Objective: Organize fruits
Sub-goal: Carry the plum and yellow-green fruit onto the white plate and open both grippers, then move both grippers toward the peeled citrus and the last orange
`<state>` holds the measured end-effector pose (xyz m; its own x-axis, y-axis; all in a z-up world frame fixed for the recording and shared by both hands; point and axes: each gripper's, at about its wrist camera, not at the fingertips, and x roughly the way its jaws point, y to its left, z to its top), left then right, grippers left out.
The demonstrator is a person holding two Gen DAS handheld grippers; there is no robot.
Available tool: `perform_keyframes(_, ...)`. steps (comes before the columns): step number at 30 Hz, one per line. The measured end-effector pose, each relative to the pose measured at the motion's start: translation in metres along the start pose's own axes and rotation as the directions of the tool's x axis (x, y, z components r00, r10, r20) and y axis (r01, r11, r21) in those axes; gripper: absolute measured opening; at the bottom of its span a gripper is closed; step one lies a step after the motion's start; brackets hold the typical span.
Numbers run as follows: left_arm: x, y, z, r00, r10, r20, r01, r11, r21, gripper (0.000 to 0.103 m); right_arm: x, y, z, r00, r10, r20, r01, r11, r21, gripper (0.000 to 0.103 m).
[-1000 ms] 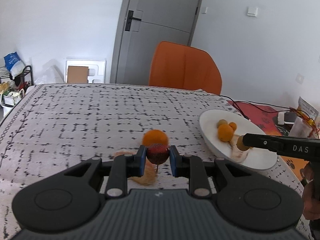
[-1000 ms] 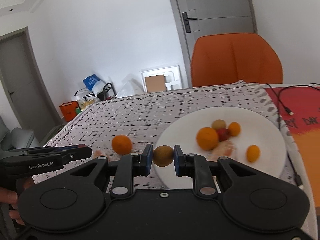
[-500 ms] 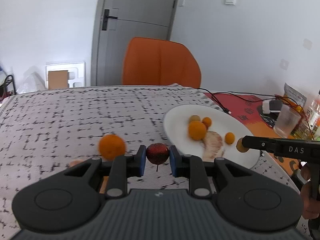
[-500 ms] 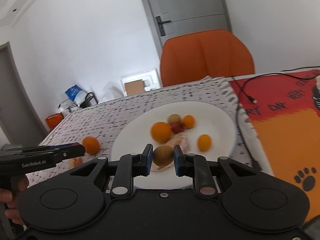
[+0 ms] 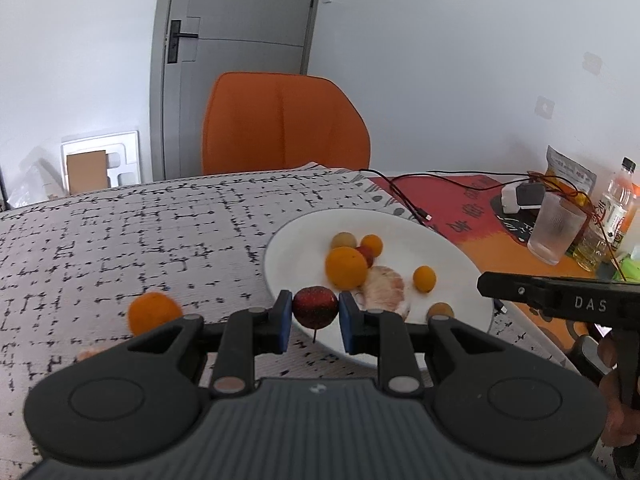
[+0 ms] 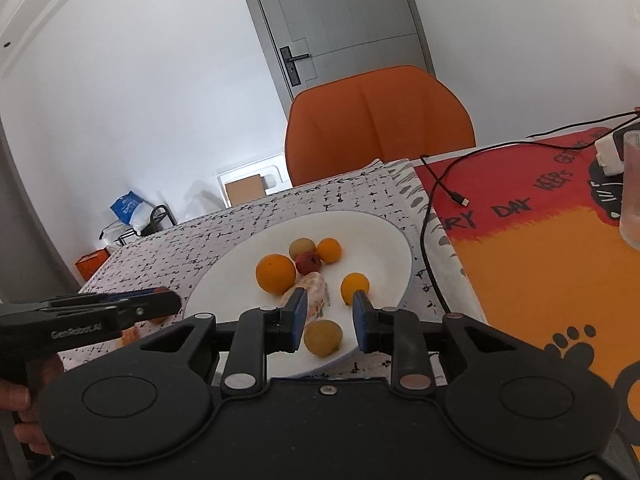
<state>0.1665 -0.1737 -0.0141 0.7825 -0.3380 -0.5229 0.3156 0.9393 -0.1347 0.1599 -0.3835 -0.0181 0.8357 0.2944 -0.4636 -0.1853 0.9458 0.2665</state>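
**Red fruit pinched at the plate's edge, brown fruit lying loose**

The left gripper [image 5: 314,321] is sitting low in the centre of its own view, its blue pads pinching a dark red fruit [image 5: 314,306] whose short stem is pointing down. That fruit is hanging just at the near left rim of the white plate [image 5: 460,256]. On the patterned tablecloth [image 5: 120,240], at the lower left of this frame, an orange [image 5: 154,313] is lying apart from the plate.

In the right wrist view the right gripper [image 6: 329,323] is standing with its pads spread wide — nothing between them is being squeezed. A brown fruit [image 6: 323,337] is lying on the plate's near edge, in the gap but touching neither pad. Farther up the plate a big orange [image 6: 275,273] and a peeled fruit [image 6: 314,294] are resting close together.
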Motion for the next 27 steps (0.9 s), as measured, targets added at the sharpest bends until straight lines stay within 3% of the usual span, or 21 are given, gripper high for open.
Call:
perform_keyframes(7,0.006,-0.009,0.004,1.0,-0.011,0.005,0.01,1.0,0.018,0.024,-0.002,-0.003,-0.002,1.0,-0.001,0.001,0.001,1.0,0.009,0.031)
perform_keyframes(13,-0.001,-0.001,0.006,1.0,0.025,0.012,-0.025,1.0,-0.005,0.028,0.0,0.001,-0.001,1.0,0.007,0.003,-0.007,1.0,0.01,0.036)
perform_keyframes(15,-0.004,0.005,0.005,0.999,0.048,0.007,-0.048,0.999,-0.015,0.033,0.001,0.005,-0.001,1.0,0.014,0.003,-0.014,1.0,0.002,0.038)
perform_keyframes(18,-0.011,0.014,0.003,0.995,0.096,0.013,-0.095,0.995,-0.03,0.053,0.002,0.011,0.0,1.0,0.023,0.007,-0.023,1.0,-0.005,0.049)
perform_keyframes(21,-0.022,0.026,0.001,0.99,0.131,0.041,-0.129,0.99,-0.048,0.065,0.003,0.016,0.0,1.0,0.028,0.011,-0.028,1.0,-0.009,0.051)
perform_keyframes(23,-0.027,0.033,-0.001,0.985,0.163,0.046,-0.161,0.985,-0.058,0.078,0.005,0.02,0.0,0.999,0.036,0.01,-0.036,0.999,-0.011,0.054)
perform_keyframes(25,-0.032,0.039,-0.002,0.979,0.196,0.054,-0.193,0.979,-0.068,0.083,0.005,0.024,0.0,0.999,0.041,0.014,-0.041,0.999,-0.016,0.059)
perform_keyframes(27,-0.035,0.045,-0.004,0.975,0.215,0.062,-0.21,0.975,-0.077,0.085,0.004,0.028,0.0,0.998,0.05,0.023,-0.05,0.999,-0.02,0.074)
